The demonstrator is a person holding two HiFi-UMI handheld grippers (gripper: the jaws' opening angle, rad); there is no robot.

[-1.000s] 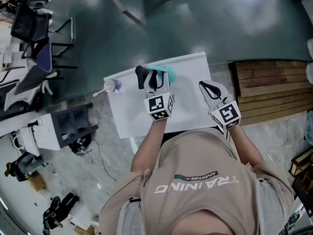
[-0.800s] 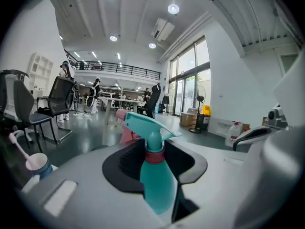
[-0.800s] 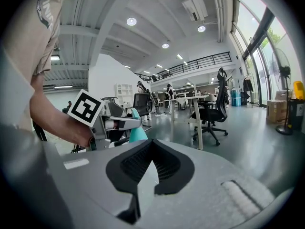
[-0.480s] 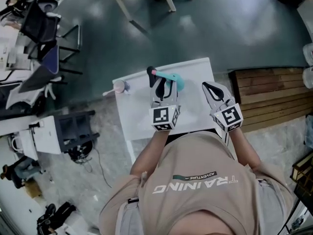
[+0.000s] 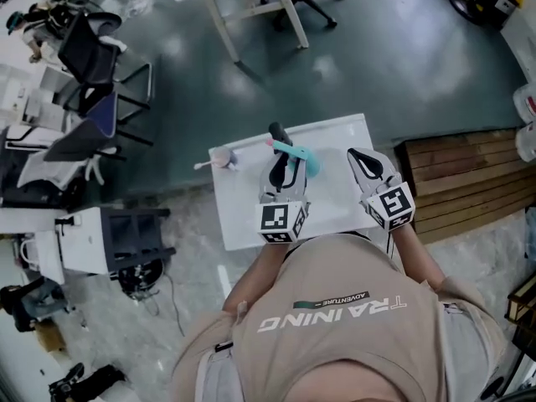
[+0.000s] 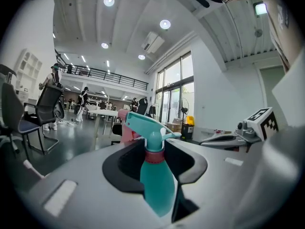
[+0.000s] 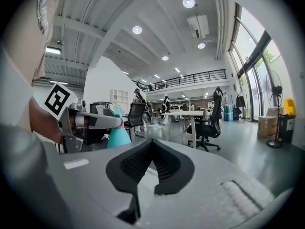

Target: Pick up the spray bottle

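Note:
In my left gripper view the teal spray bottle (image 6: 155, 178), with its pink collar and teal trigger head, stands upright between the two black pads. My left gripper (image 6: 156, 159) is shut on the bottle's shoulder. In the head view this left gripper (image 5: 282, 156) holds the spray bottle (image 5: 303, 157) over the far part of the small white table (image 5: 243, 216). My right gripper (image 5: 363, 159) hovers beside it to the right, shut and empty. In its own view the right gripper (image 7: 152, 149) has its pads together, with the spray bottle (image 7: 118, 133) off to the left.
A small pink-topped container (image 5: 222, 157) stands at the table's far left corner. A wooden pallet (image 5: 465, 174) lies right of the table. A dark cart (image 5: 126, 237) is at the left, and office chairs (image 5: 92, 65) and a desk stand farther off on the dark floor.
Both grippers have risen, the left one carrying the spray bottle with it. The head view has shifted, so the table sits lower and smaller in the frame.

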